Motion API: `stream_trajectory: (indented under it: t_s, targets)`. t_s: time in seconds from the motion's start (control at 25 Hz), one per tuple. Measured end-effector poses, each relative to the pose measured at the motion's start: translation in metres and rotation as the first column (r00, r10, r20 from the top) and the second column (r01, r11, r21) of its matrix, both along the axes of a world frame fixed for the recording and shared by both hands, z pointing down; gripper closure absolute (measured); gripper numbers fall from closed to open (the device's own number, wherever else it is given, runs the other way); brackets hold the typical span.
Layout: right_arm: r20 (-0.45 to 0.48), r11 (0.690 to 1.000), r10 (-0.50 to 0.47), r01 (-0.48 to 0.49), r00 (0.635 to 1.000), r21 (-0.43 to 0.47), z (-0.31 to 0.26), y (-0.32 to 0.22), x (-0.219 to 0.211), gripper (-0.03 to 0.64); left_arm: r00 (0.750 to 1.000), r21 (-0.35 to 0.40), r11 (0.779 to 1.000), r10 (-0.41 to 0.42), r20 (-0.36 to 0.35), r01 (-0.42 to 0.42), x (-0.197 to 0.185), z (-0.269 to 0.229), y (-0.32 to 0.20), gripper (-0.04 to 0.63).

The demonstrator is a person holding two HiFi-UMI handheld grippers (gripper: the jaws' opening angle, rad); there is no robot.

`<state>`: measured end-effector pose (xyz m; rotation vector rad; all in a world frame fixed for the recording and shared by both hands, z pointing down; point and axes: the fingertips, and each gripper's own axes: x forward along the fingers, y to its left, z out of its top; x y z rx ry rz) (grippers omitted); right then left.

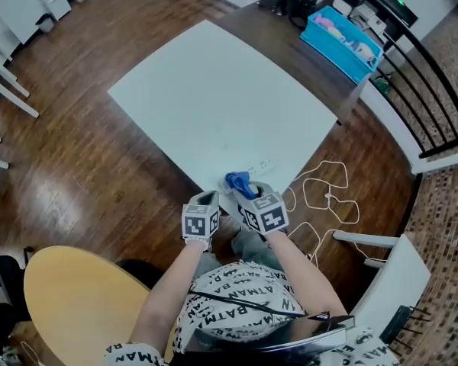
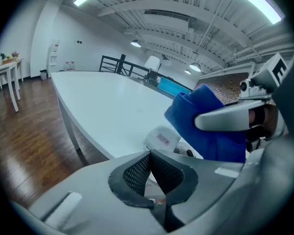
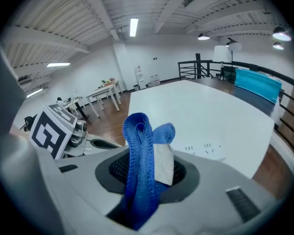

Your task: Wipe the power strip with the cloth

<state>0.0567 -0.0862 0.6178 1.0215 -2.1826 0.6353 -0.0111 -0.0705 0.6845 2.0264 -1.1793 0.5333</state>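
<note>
The right gripper [image 3: 148, 173] clenches its fingers on the cloth [image 3: 137, 141], fold poking forward to wipe the power strip [image 3: 206, 147] just ahead at the desk's [image 1: 214, 90] near edge, while the left gripper [image 2: 149, 173], fingers pressed together on nothing, hovers beside the strip, perhaps to steady it.

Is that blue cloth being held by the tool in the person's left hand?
No, the left gripper has its jaws shut on nothing, while the blue cloth is pinched in the right gripper.
</note>
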Motion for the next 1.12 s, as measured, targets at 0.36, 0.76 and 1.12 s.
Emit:
stream_trajectory:
  t_s: [0.36, 0.76, 1.12]
  targets:
    - [-0.052, 0.990, -0.139, 0.139, 0.989, -0.014, 0.023, -0.008, -0.038, 0.489, 0.999, -0.032, 0.999, 0.018, 0.044, -0.017, 0.000, 0.001, 0.002, 0.595]
    - [-0.101, 0.993, -0.115, 0.116, 0.988, 0.002, 0.030, -0.039, 0.010, 0.489, 0.998, -0.029, 1.000, 0.005, 0.057, -0.004, -0.002, 0.000, 0.002, 0.595]
    - [-0.150, 0.998, -0.047, 0.053, 0.988, 0.041, 0.027, -0.084, 0.083, 0.489, 0.998, -0.027, 0.999, -0.019, 0.066, 0.021, -0.003, -0.003, 0.000, 0.595]
